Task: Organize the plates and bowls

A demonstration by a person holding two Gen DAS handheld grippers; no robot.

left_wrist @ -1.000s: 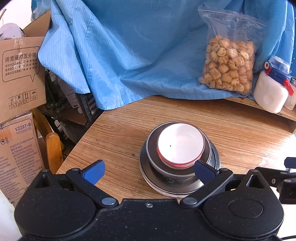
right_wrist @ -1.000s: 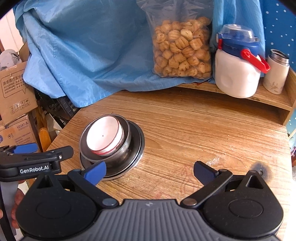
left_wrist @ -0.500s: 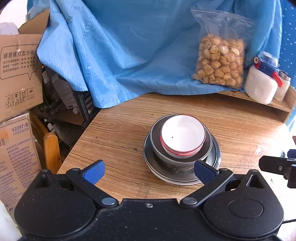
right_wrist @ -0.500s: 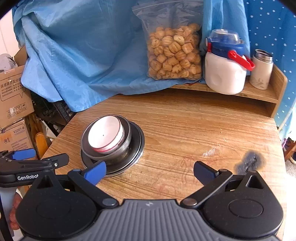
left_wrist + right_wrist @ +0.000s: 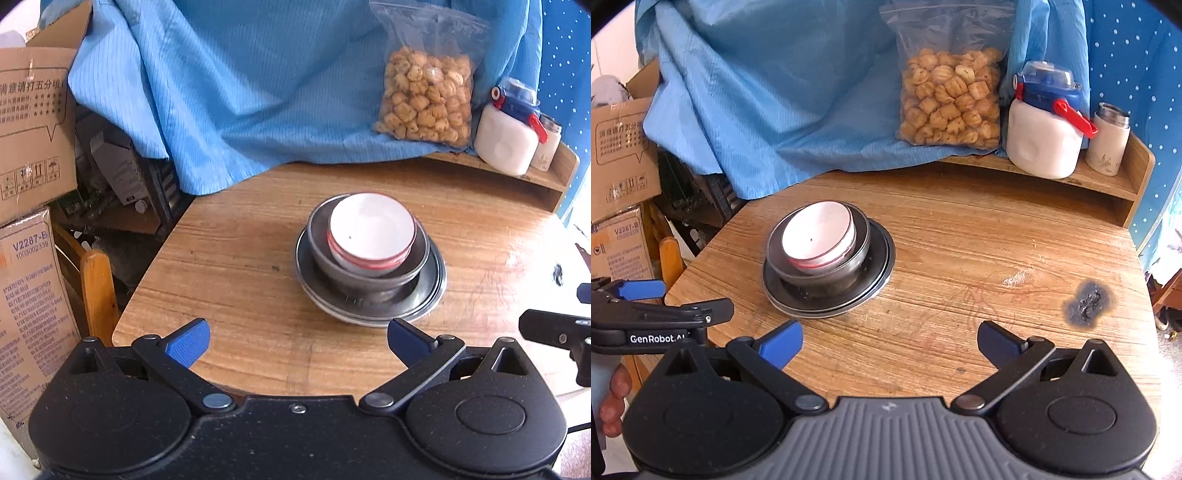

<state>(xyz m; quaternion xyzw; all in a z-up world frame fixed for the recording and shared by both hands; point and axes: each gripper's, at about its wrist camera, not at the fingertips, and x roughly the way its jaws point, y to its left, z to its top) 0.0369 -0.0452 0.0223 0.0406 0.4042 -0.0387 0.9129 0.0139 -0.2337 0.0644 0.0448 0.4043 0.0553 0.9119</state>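
The white bowl (image 5: 371, 230) sits inside a metal bowl (image 5: 369, 266) on stacked plates (image 5: 369, 299), mid-table (image 5: 240, 258). This stack lies just ahead of the left claw (image 5: 298, 341), which is nearer; the right claw (image 5: 890, 341) has it ahead-left. Both claws are spread and hold nothing.

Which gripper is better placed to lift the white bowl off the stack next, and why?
Probably the left gripper: open, with the white bowl straight ahead. The right gripper, also open, has it off to its left.
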